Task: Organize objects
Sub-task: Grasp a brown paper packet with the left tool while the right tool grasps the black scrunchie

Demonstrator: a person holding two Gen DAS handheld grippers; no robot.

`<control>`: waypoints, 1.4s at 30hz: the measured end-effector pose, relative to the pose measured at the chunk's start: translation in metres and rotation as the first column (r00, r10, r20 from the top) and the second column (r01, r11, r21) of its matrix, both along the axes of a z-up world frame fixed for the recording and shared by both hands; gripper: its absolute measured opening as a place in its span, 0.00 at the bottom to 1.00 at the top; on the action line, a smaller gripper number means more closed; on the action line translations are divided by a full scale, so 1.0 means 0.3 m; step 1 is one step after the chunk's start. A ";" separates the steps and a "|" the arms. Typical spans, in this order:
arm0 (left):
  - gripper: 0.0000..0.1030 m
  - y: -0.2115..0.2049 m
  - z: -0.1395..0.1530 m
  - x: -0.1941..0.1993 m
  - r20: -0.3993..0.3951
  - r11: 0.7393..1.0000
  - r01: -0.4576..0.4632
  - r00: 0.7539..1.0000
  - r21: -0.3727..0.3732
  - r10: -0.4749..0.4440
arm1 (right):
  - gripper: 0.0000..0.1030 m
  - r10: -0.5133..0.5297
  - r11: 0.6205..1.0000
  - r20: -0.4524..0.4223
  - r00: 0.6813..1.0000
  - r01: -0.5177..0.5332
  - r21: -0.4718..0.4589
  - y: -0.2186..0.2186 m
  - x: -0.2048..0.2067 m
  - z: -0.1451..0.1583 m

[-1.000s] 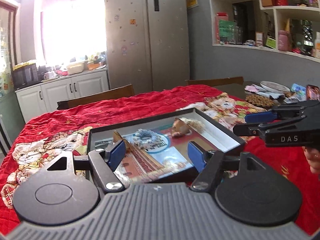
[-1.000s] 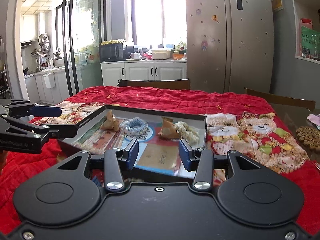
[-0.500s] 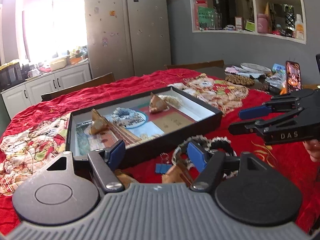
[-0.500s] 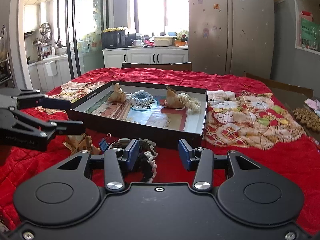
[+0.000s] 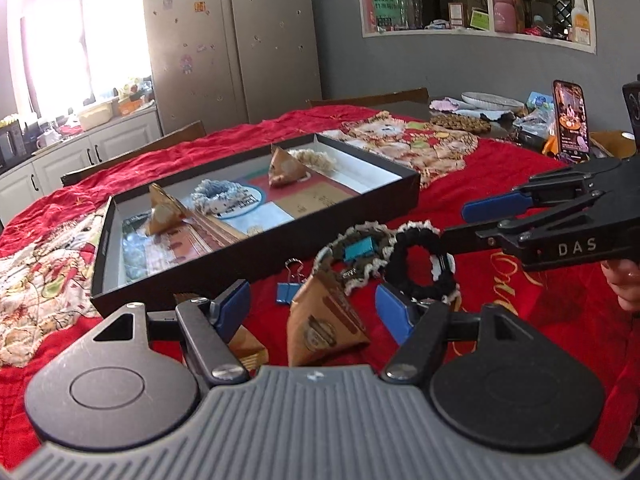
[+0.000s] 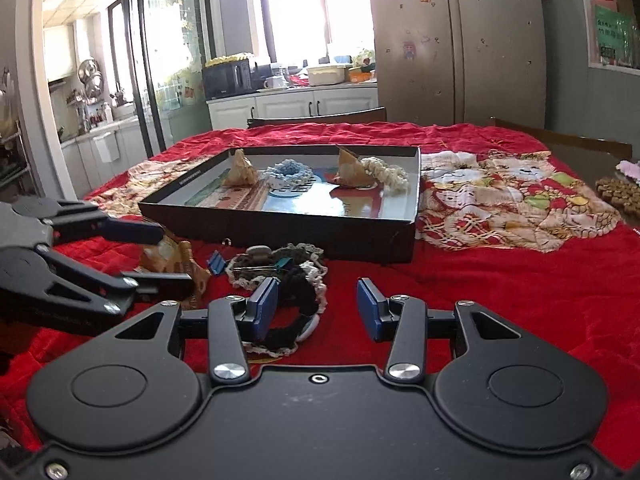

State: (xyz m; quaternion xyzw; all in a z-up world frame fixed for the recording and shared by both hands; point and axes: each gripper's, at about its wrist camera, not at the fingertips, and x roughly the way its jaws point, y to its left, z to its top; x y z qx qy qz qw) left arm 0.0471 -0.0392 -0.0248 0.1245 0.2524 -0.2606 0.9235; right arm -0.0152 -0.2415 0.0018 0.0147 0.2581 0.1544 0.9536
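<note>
A black tray (image 5: 256, 256) on the red cloth holds two brown pyramid packets, a blue scrunchie (image 5: 218, 196) and a cream scrunchie (image 6: 386, 172). In front of it lie a brown pyramid packet (image 5: 324, 320), a blue binder clip (image 5: 288, 290), a brown-and-cream scrunchie (image 5: 356, 248) and a black scrunchie (image 5: 420, 264). My left gripper (image 5: 314, 312) is open, its fingers either side of the loose packet without touching it. My right gripper (image 6: 317, 310) is open low over the black scrunchie (image 6: 296, 300), which lies by its left pad. Each gripper shows in the other's view: the right gripper (image 5: 460, 222) and the left gripper (image 6: 168, 256).
A patterned cloth (image 6: 500, 196) lies to the right of the tray. A phone (image 5: 570, 120) stands at the far right beside a plate (image 5: 490, 100) and a woven mat (image 5: 460, 122). Chair backs (image 6: 316, 116) line the far table edge, with a fridge behind.
Both grippers have come down and tilted from over the tray toward the loose pile in front of it. That pile has come into view between the fingers. Neither jaw gap has changed.
</note>
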 end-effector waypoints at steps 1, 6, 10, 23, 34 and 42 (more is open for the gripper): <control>0.77 -0.001 -0.004 0.001 -0.004 1.000 0.001 1.000 0.002 -0.001 | 0.41 0.005 1.000 0.002 1.000 -0.005 0.002 0.001 -0.001 -0.002; 0.73 -0.010 -0.025 0.002 -0.024 1.000 0.009 1.000 0.012 -0.009 | 0.41 0.016 1.000 -0.013 1.000 -0.016 0.004 0.014 0.003 -0.020; 0.68 -0.012 -0.041 0.010 -0.047 1.000 0.009 0.999 0.014 -0.009 | 0.40 0.024 1.000 -0.034 0.999 -0.024 0.011 0.021 0.016 -0.042; 0.52 -0.004 -0.065 0.044 -0.113 1.000 -0.012 0.994 -0.021 0.010 | 0.32 0.039 0.999 -0.079 0.996 -0.037 0.027 0.036 0.045 -0.073; 0.49 -0.002 -0.067 0.045 -0.116 1.000 -0.015 0.993 -0.026 0.012 | 0.13 0.053 0.999 -0.084 0.995 -0.052 0.017 0.053 0.049 -0.079; 0.48 -0.005 -0.064 0.037 -0.111 0.999 -0.012 0.994 -0.030 0.009 | 0.12 0.063 0.998 -0.058 0.996 -0.063 -0.002 0.062 0.038 -0.072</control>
